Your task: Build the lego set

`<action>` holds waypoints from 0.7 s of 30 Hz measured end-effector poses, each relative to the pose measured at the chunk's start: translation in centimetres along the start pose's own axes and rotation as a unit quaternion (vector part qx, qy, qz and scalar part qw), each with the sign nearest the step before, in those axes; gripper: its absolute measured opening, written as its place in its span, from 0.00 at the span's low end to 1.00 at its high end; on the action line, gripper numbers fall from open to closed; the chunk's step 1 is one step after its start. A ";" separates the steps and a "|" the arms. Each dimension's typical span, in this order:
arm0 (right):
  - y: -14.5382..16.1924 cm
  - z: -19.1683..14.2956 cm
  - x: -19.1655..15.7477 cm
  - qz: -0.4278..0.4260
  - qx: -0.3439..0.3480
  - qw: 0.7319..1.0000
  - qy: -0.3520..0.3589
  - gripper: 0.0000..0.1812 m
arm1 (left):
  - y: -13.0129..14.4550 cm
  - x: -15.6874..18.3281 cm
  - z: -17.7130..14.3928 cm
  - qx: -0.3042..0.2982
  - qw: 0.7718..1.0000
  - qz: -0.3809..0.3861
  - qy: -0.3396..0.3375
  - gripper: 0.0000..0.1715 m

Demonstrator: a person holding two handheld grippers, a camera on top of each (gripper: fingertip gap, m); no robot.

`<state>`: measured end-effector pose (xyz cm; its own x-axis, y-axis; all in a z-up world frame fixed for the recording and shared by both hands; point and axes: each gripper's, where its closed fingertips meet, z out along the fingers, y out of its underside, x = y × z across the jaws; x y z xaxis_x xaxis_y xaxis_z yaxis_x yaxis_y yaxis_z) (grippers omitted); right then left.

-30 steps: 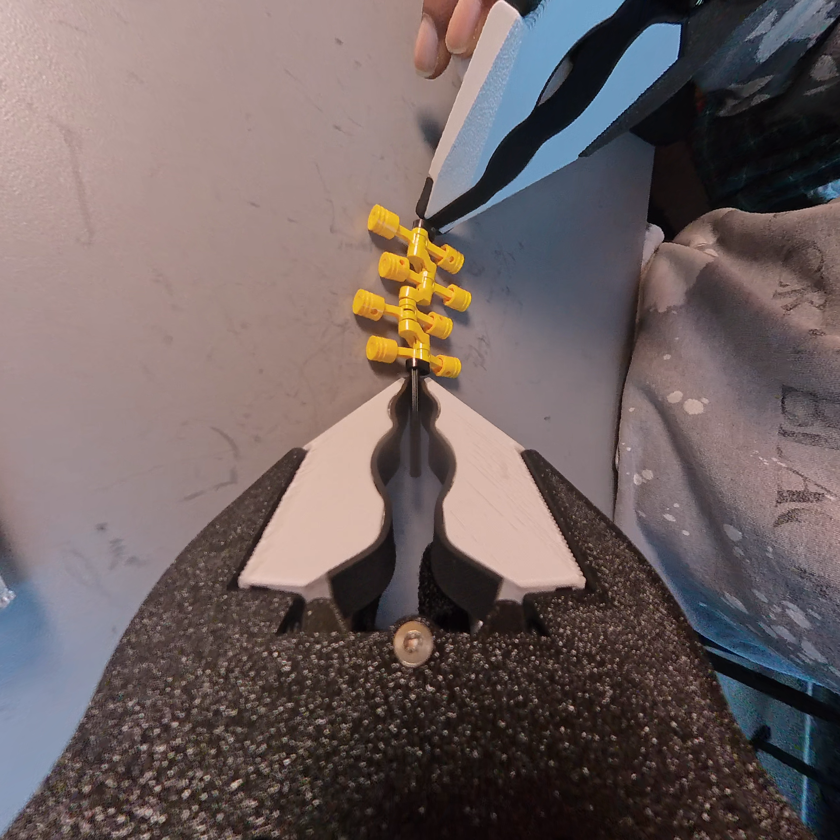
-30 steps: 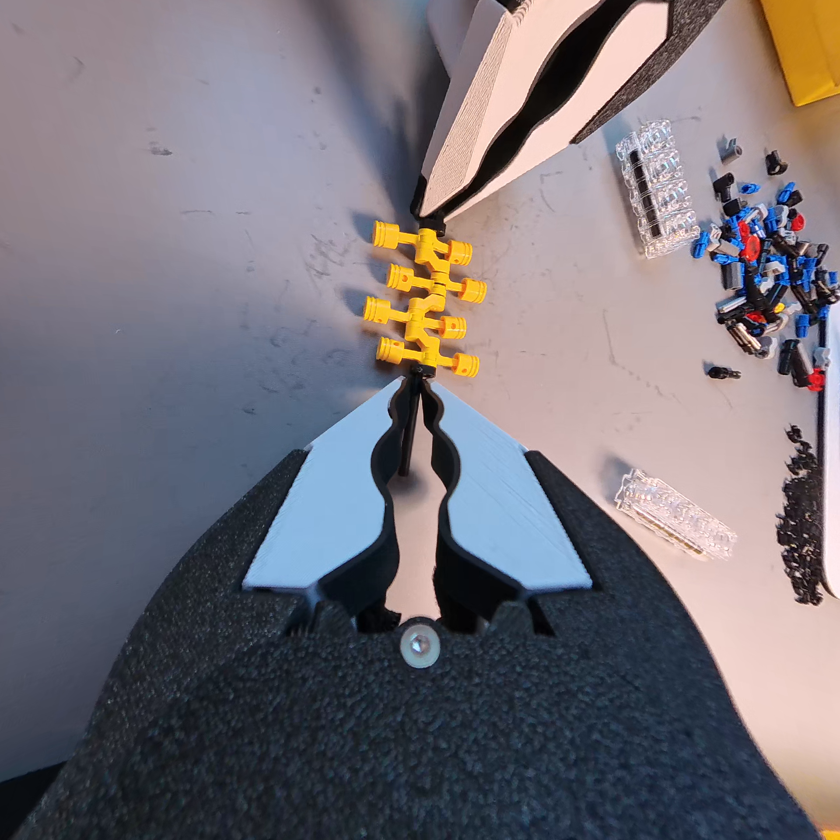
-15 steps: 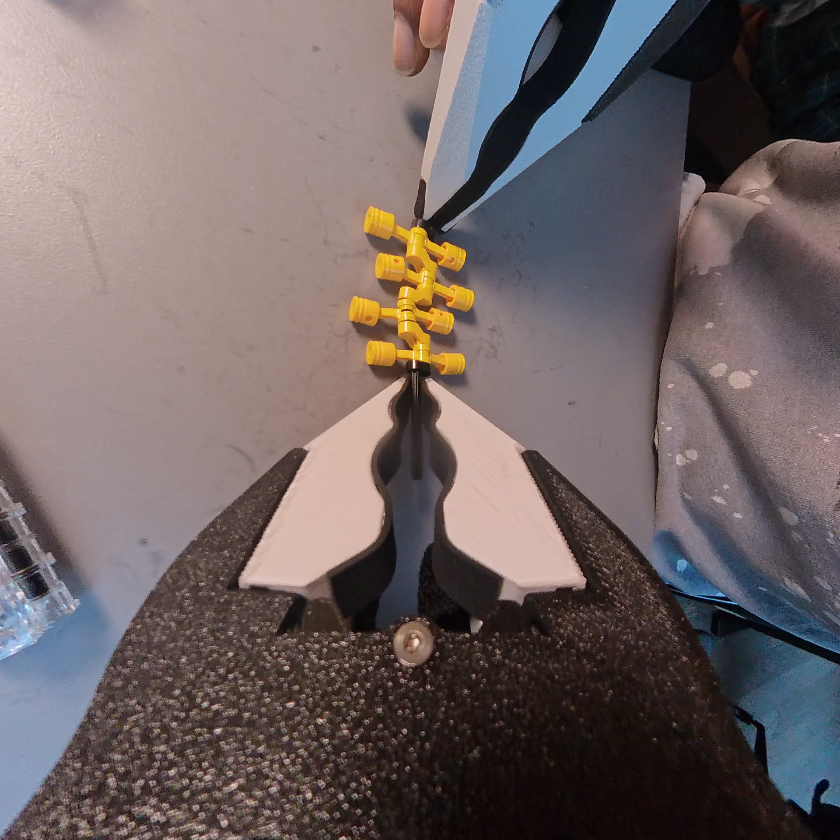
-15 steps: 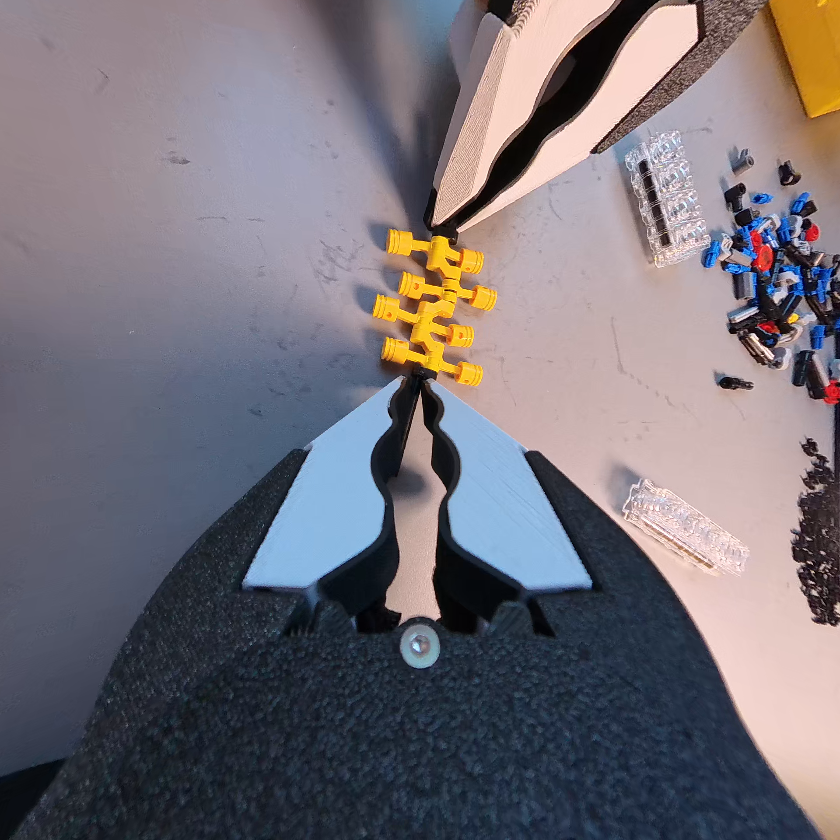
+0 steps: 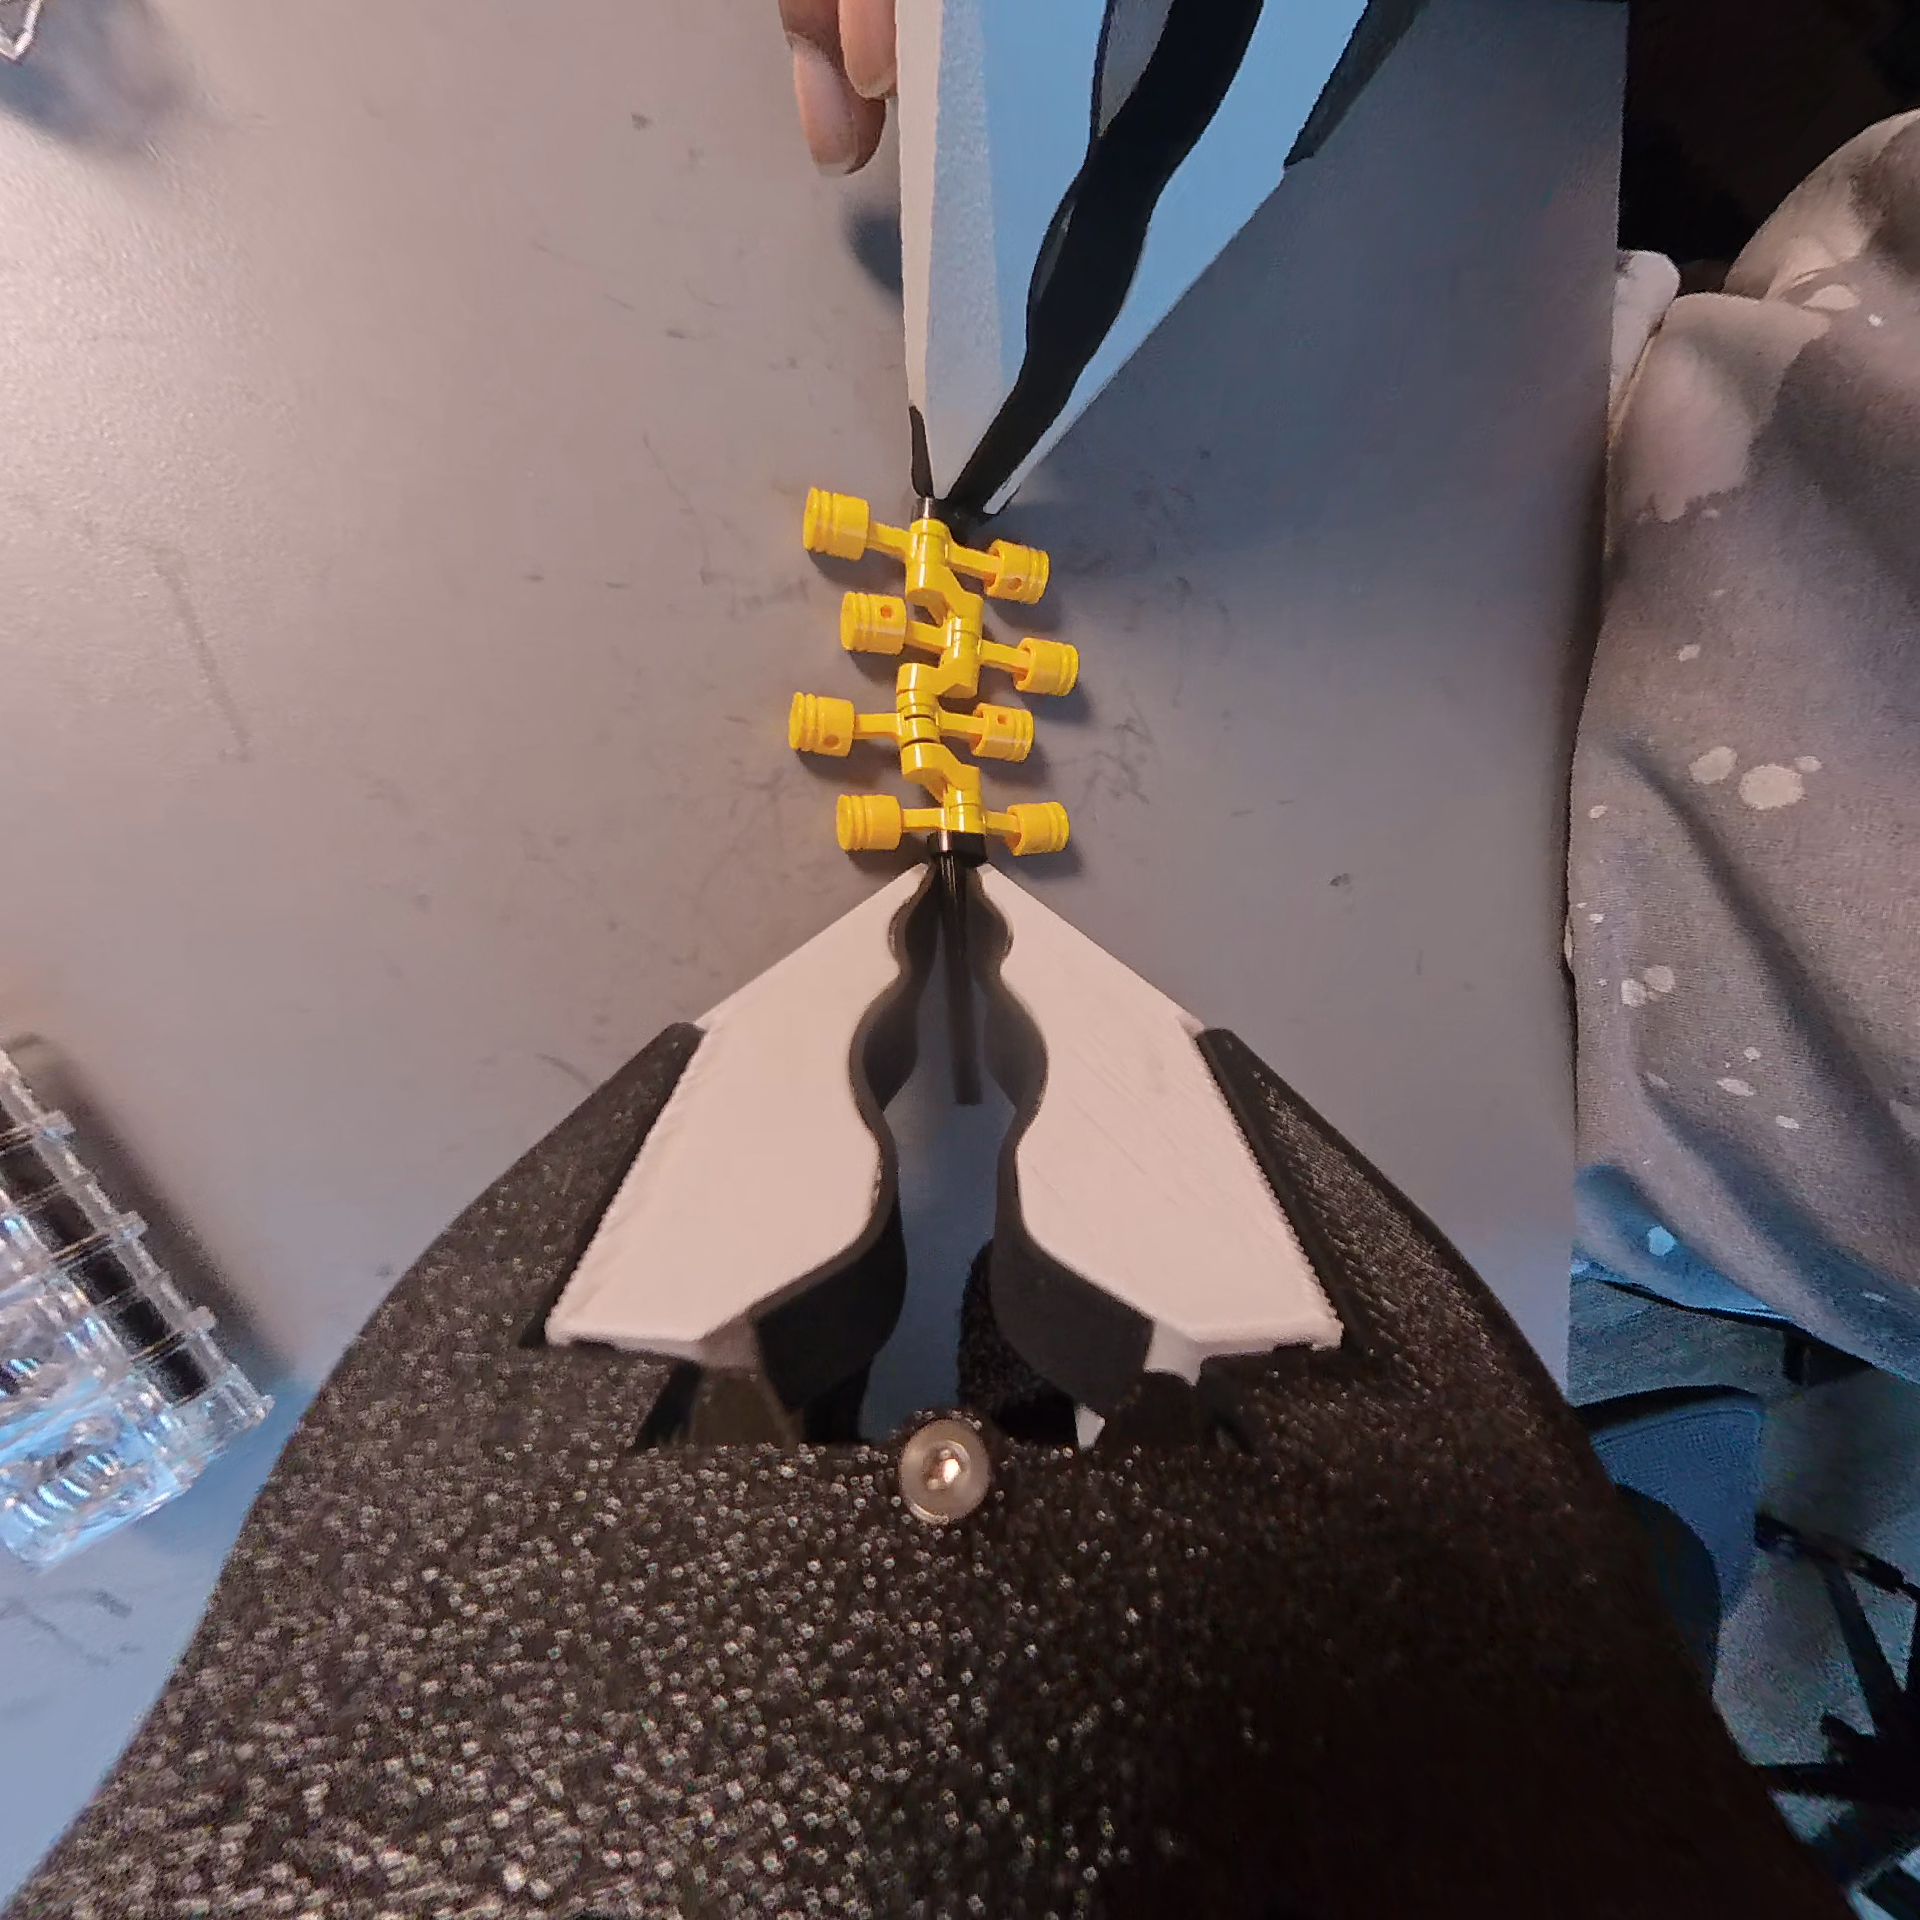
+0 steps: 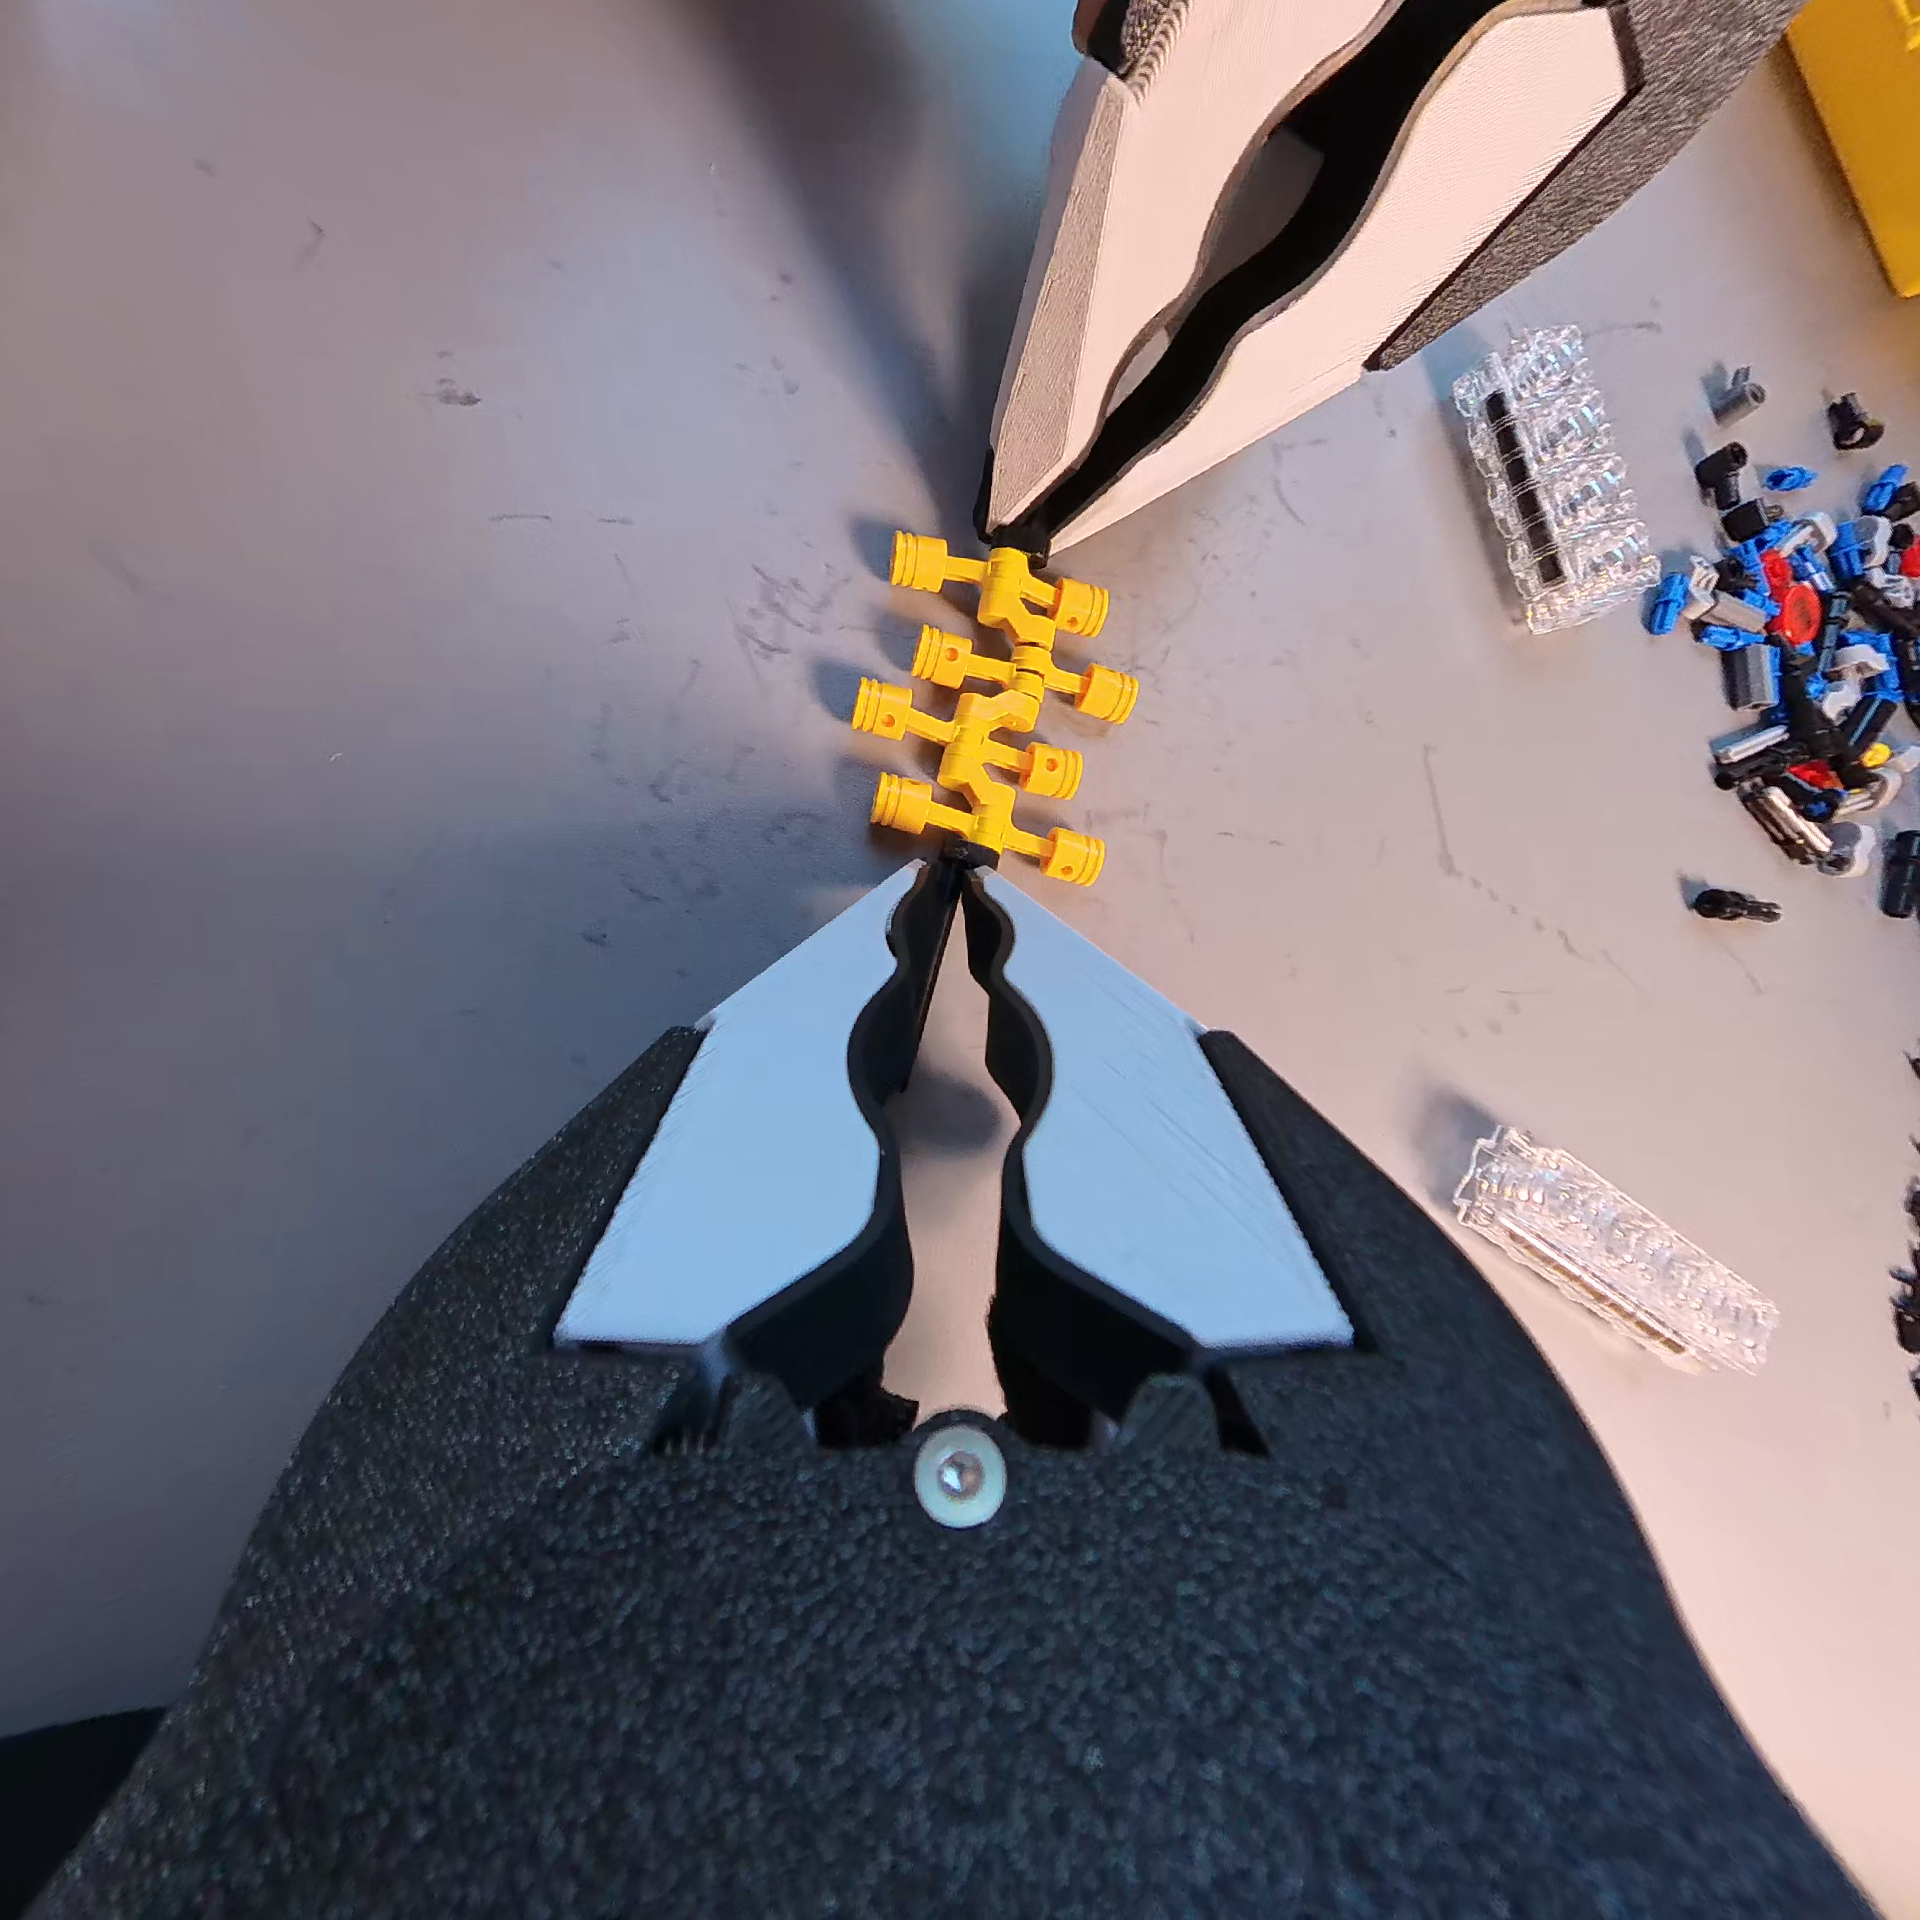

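Note:
A yellow crankshaft with several pistons (image 5: 940,675) hangs on a thin black axle (image 5: 961,997) above the grey table. My left gripper (image 5: 951,878) is shut on the near end of the axle. My right gripper (image 5: 951,499) comes in from the top, shut on the far end. In the right wrist view the same crankshaft (image 6: 997,712) sits between my right gripper (image 6: 951,873), shut on the axle (image 6: 930,987), and my left gripper (image 6: 1013,535) at the top.
Two clear engine-block pieces (image 6: 1548,494) (image 6: 1616,1278) lie right of the crankshaft, beside a pile of small blue, black, grey and red parts (image 6: 1808,644). A yellow box corner (image 6: 1870,135) is at the far right. A clear piece (image 5: 94,1320) and the person's clothing (image 5: 1756,779) flank the left wrist view. About 7 cm separates my left fingertips from my right.
Both grippers have moved together with the crankshaft still held between them. The clear pieces and the parts pile have shifted closer in both views. The right gripper now stands more upright.

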<state>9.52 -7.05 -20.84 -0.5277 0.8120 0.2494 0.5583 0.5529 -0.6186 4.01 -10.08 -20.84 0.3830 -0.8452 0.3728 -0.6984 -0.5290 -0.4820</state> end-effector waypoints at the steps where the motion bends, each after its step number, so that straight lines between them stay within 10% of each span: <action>1: 0.0 0.0 0.0 0.001 0.001 1.000 -0.001 0.02 | 0.0 0.0 0.0 -0.002 1.000 0.008 -0.001 0.02; 21: -0.1 0.1 0.1 0.046 0.016 0.999 0.005 0.01 | 0.0 0.1 0.1 0.031 0.998 0.041 0.023 0.01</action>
<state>9.34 -7.10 -20.82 -0.4679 0.8614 0.1979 0.5833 0.4692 -0.6630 4.11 -10.13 -20.87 0.2969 -0.8826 0.3646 -0.6873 -0.4626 -0.5601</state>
